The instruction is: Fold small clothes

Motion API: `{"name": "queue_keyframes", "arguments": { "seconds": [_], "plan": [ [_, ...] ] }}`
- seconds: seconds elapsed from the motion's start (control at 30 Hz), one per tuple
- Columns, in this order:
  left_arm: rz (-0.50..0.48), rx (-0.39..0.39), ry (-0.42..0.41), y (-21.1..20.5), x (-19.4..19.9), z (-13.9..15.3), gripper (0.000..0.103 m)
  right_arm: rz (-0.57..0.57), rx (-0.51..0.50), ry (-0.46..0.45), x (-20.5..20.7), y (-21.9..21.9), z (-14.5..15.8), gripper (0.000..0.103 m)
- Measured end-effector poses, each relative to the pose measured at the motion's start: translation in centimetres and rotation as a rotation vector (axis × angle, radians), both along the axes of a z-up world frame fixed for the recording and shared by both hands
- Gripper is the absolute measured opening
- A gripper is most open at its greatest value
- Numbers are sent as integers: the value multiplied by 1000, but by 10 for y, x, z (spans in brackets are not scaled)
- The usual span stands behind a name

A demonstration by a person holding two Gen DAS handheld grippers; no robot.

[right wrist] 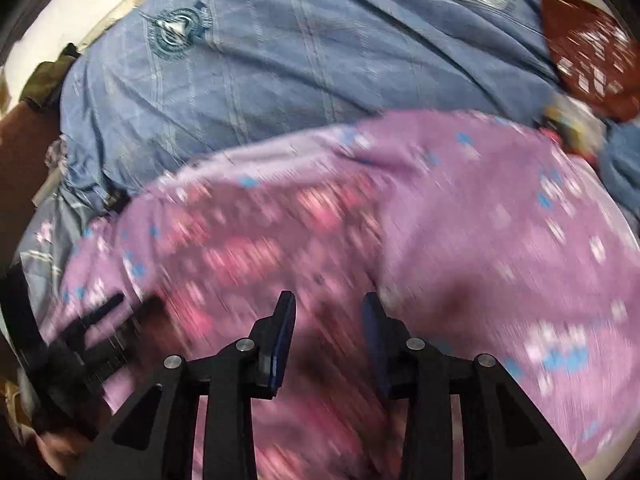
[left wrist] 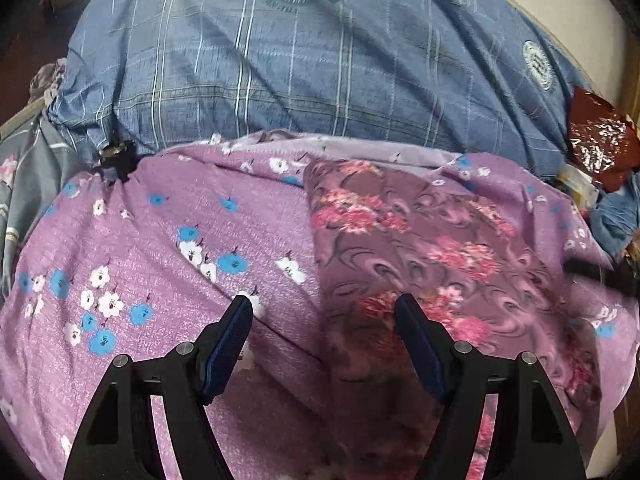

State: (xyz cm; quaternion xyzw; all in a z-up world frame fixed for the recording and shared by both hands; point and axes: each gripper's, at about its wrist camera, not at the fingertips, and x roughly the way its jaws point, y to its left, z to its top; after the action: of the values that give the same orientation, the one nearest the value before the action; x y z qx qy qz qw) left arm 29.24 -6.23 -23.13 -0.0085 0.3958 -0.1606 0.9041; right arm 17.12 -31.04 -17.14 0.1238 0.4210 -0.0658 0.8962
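A small mauve garment with pink roses [left wrist: 416, 256] lies flat on a lilac sheet with blue and white flowers [left wrist: 168, 240]. My left gripper [left wrist: 324, 312] is open and empty, hovering over the garment's left edge near its front. In the right wrist view the picture is motion-blurred; the garment [right wrist: 256, 256] shows as a pink-streaked patch left of centre. My right gripper [right wrist: 328, 308] is open and empty above the garment's right part. The left gripper's black body [right wrist: 88, 340] shows at the lower left of that view.
A blue checked quilt with round crests [left wrist: 304, 64] is heaped behind the sheet. A shiny dark red packet [left wrist: 596, 136] and small clutter lie at the right edge. Grey floral bedding [left wrist: 24, 184] hangs at the left.
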Motion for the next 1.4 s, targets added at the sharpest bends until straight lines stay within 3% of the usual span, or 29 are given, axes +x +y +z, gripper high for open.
{"name": "queue_keyframes", "arguments": {
  "seconds": [0.07, 0.17, 0.23, 0.33, 0.53, 0.67, 0.8, 0.87, 1.0, 1.13, 1.27, 1.4],
  "plan": [
    [-7, -18, 22, 0, 9, -6, 75, 51, 36, 34, 35, 3, -2, 37],
    [-33, -5, 23, -4, 16, -10, 75, 93, 83, 183, 93, 9, -34, 33],
    [-59, 13, 19, -6, 17, -12, 75, 78, 72, 244, 110, 9, -56, 31],
    [-91, -1, 28, 1, 23, -8, 75, 73, 30, 207, 116, 11, -60, 31],
    [-17, -16, 0, 21, 22, 1, 73, 134, 50, 101, 101, 33, -30, 36],
    [-12, -26, 33, 26, 12, 0, 73, 206, 78, 147, 126, 63, -33, 36],
    [-21, 4, 67, 23, 10, -6, 74, 196, 115, 254, 167, 77, -69, 35],
    [-26, 8, 73, 23, 13, -8, 74, 185, 119, 229, 174, 76, -69, 35],
    [-27, -16, 86, 25, 18, -6, 74, 179, 109, 162, 155, 68, -47, 32],
    [-16, -25, 75, 29, 17, -4, 73, 152, 109, 85, 109, 41, -16, 34],
    [-18, -36, 57, 28, 12, 1, 73, 122, 96, 86, 56, 17, -4, 36],
    [-56, -37, 45, 19, 1, 5, 73, 110, 68, 122, 16, 10, -11, 36]
  ]
}}
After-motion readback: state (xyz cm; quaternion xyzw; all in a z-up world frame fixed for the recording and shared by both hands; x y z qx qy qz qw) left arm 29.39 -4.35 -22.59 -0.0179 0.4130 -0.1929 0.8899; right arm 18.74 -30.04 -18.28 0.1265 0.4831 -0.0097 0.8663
